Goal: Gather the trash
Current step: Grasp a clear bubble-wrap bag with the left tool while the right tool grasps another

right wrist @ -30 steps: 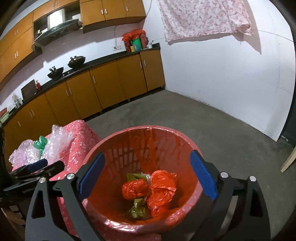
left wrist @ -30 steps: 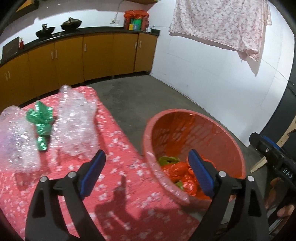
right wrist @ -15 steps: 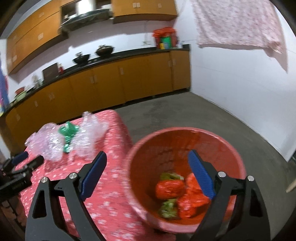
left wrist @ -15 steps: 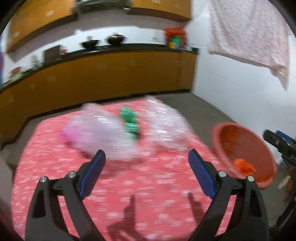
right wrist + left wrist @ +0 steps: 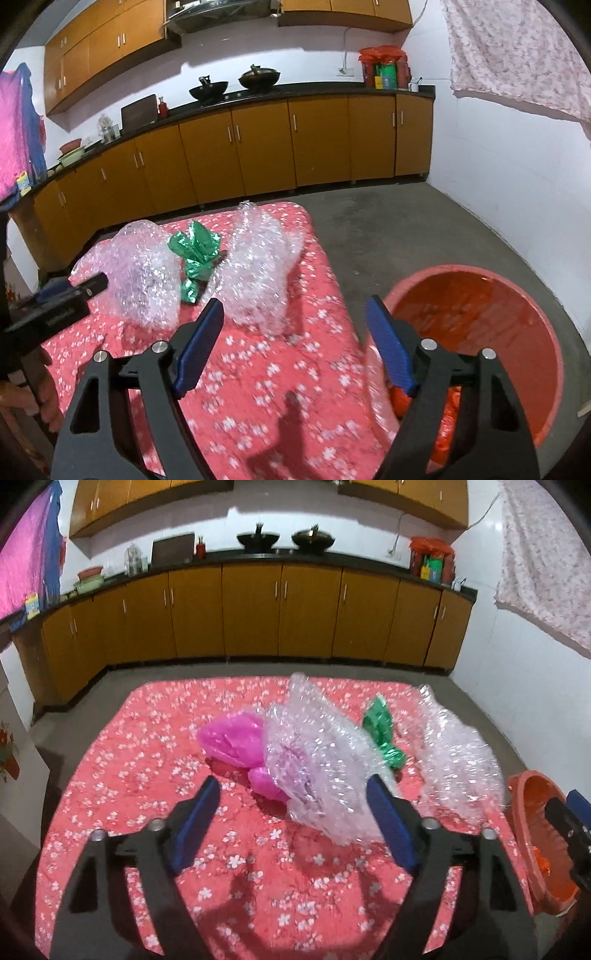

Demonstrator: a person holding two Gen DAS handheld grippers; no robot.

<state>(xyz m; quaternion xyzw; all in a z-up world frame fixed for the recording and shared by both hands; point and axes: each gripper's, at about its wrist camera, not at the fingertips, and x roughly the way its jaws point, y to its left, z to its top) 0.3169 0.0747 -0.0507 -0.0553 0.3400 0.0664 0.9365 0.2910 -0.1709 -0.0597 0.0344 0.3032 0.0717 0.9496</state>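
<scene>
On the red floral tablecloth [image 5: 147,775] lie a pink plastic bag [image 5: 232,740], two wads of clear bubble wrap [image 5: 317,768] [image 5: 458,760] and a crumpled green foil wrapper [image 5: 382,731]. My left gripper [image 5: 295,825] is open and empty, just short of the nearer bubble wrap. My right gripper [image 5: 295,345] is open and empty above the table's right edge [image 5: 332,332], with bubble wrap [image 5: 258,273] and green foil [image 5: 195,254] ahead. The red basket [image 5: 517,332] stands at right with orange trash inside.
The basket [image 5: 532,834] sits off the table's right edge on the grey floor [image 5: 406,229]. Brown kitchen cabinets [image 5: 280,620] line the far wall. A floral cloth [image 5: 517,55] hangs on the white wall at right. The left gripper shows in the right wrist view [image 5: 66,295].
Both grippers have swung left, away from the basket and toward the trash on the table. The pink bag has come into the left wrist view. Both stay open.
</scene>
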